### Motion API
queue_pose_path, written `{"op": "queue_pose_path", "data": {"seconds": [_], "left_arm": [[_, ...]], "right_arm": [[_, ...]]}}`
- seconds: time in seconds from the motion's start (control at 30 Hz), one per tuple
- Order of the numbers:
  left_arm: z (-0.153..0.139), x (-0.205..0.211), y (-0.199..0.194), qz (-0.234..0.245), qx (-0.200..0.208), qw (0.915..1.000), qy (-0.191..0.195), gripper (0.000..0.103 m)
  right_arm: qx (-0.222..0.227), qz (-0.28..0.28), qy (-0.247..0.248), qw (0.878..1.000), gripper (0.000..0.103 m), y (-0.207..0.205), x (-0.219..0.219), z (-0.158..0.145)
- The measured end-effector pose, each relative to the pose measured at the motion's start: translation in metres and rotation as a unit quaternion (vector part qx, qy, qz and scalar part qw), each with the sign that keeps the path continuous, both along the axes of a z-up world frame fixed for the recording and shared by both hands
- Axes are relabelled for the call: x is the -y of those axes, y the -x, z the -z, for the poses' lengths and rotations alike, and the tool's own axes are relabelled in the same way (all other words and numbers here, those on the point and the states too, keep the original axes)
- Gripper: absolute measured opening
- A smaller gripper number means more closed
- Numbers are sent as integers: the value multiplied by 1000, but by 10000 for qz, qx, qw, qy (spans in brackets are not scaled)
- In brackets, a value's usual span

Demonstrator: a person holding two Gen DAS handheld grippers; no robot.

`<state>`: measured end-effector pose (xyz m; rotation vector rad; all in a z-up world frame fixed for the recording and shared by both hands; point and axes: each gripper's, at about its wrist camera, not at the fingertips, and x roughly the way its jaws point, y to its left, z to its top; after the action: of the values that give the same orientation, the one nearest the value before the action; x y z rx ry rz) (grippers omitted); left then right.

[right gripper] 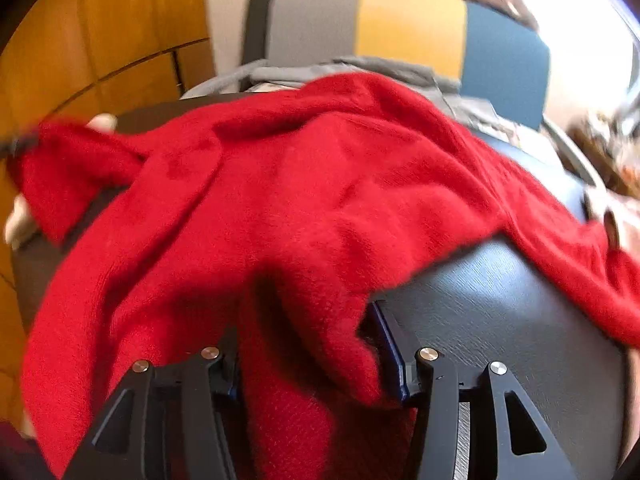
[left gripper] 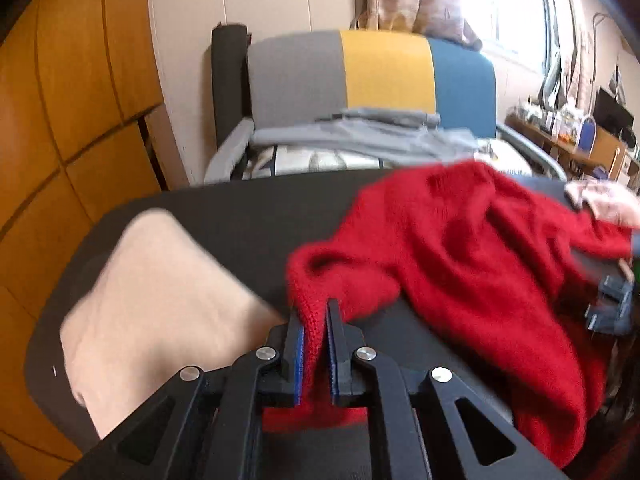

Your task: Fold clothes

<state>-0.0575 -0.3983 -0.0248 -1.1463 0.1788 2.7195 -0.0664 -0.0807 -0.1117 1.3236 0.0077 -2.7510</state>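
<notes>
A red knitted sweater point(left gripper: 460, 240) lies crumpled across the black table point(left gripper: 240, 208). My left gripper point(left gripper: 315, 312) is shut on the sweater's ribbed edge, and the knit is pinched between its blue pads and lifted off the table. In the right wrist view the sweater point(right gripper: 320, 184) fills most of the frame. My right gripper point(right gripper: 304, 320) holds a thick bunched fold of it between jaws that stand partly apart. Fabric drapes over and hides its left finger, while the right finger's blue pad point(right gripper: 390, 356) presses the fold.
A beige garment point(left gripper: 160, 300) lies on the table's left part and a pink cloth point(left gripper: 600, 200) at its far right. Behind the table stands a chair with a grey, yellow and blue back point(left gripper: 384, 72) holding grey clothes point(left gripper: 360, 136). A wooden cabinet point(left gripper: 60, 120) is on the left.
</notes>
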Motion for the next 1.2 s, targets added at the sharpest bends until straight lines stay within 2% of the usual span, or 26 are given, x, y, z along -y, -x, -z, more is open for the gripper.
{"op": "queue_pose_path", "data": {"seconds": [0.03,0.07,0.13,0.17,0.27,0.37,0.43,0.47,0.5,0.57,0.63,0.7,0.8,0.87,0.93,1.0,1.03,1.07,1.1,1.2], "left_arm": [[11,-2,-6,8,168,9998,-125,9],[24,-5,-11,55,366,9982,-478,10],[37,-4,-26,290,471,9919,-1145,20],[43,-3,-34,411,514,9869,-1473,21],[44,-15,-56,818,380,9805,-1746,31],[48,-27,-57,1161,632,9730,-1890,34],[50,-21,-60,893,558,9716,-2117,34],[50,-10,-61,523,359,9697,-2359,34],[50,1,-62,121,139,9651,-2612,34],[49,36,-67,-820,-273,9481,-3061,34],[53,62,-62,-1545,-370,9392,-3043,34],[63,75,-44,-1820,-81,9468,-2655,34],[80,69,-14,-1628,518,9608,-2185,35],[86,53,-2,-1337,759,9645,-2145,37],[87,34,3,-1067,831,9703,-2005,38],[85,12,1,-870,693,9819,-1531,38],[85,1,0,-772,616,9868,-1281,36],[84,-11,-2,-674,539,9909,-1031,29],[82,-14,-2,-595,533,9912,-1055,12],[71,-15,0,-500,509,9915,-1085,7]], "right_arm": [[39,102,32,9999,52,0,-7,-1],[54,191,46,9998,52,-1,-13,-1],[-7,267,47,9996,52,-5,-22,1],[-68,278,55,9996,52,-8,-25,2],[-333,364,134,9987,54,-16,-26,6],[-447,404,41,9982,58,-18,-18,7],[-451,401,54,9982,60,-18,-18,7],[-456,400,76,9981,60,-19,-18,7],[-467,397,108,9981,61,-19,-20,7],[-487,390,163,9979,61,-20,-23,7],[-502,370,141,9980,61,-20,-24,7],[-511,341,106,9981,64,-19,-24,8],[-517,321,111,9981,64,-19,-25,8],[-521,318,141,9980,64,-19,-26,8],[-525,315,146,9980,65,-19,-26,8],[-531,313,147,9980,65,-20,-27,9],[-534,311,145,9980,65,-20,-27,9],[-535,307,139,9980,65,-20,-27,9],[-537,302,136,9980,65,-20,-26,9],[-541,295,142,9980,66,-19,-26,9]]}}
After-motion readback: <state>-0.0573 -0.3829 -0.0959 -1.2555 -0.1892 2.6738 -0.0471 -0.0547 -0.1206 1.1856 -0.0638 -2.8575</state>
